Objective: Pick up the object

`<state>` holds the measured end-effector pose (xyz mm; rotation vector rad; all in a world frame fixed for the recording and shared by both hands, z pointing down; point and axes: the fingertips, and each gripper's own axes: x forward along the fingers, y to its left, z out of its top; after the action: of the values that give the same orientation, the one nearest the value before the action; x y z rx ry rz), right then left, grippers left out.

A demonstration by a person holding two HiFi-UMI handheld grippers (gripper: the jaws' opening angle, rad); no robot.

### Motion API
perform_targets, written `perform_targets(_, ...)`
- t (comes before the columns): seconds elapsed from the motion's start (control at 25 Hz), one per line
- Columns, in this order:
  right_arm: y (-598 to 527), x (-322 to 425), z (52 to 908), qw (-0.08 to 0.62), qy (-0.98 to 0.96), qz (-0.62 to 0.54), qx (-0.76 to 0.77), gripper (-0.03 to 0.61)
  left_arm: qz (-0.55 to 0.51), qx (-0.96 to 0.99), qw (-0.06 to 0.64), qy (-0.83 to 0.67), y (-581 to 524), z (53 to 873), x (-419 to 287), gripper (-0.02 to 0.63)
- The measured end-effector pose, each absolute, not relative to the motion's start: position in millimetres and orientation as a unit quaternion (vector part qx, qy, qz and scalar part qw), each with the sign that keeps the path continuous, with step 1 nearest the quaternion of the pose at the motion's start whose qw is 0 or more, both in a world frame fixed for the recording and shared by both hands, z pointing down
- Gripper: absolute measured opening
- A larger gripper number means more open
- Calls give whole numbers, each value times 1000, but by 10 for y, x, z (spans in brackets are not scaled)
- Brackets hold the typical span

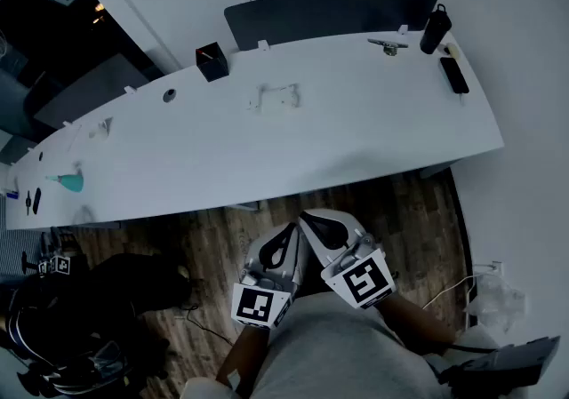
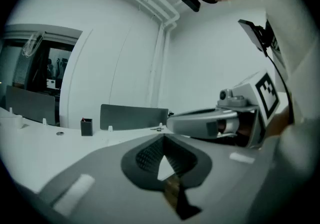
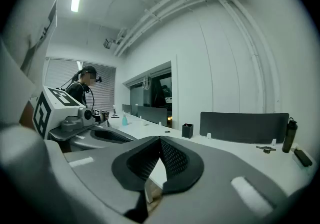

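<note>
Both grippers are held close to my body, above the wooden floor and short of the white desk's (image 1: 356, 135) front edge. The left gripper (image 1: 286, 235) is shut with nothing in it, its jaws meeting at a point (image 2: 161, 154). Beside it, the right gripper (image 1: 313, 221) is also shut and empty (image 3: 159, 154). Each one shows in the other's view: the right gripper (image 2: 215, 120) and the left gripper (image 3: 80, 124). Far off on the desk lie a small metal object (image 1: 388, 46), a black bottle (image 1: 435, 28), a flat black device (image 1: 453, 75) and a black pen holder (image 1: 212, 62).
A dark partition (image 1: 329, 13) stands along the desk's back edge. A teal object (image 1: 68, 181) lies at the desk's far left. Black chairs and bags (image 1: 80, 335) crowd the floor at lower left. Cables and a white bag (image 1: 493, 291) are at lower right. Another person (image 3: 82, 86) stands further along the desk.
</note>
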<state>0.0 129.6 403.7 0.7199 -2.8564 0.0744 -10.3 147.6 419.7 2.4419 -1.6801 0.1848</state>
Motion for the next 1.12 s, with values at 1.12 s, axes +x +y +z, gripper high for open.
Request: perform_targets(1.12, -537, -925, 4262, 158, -956, 33, 243, 2, 96, 831, 81, -542, -384, 4531, -1050, 0)
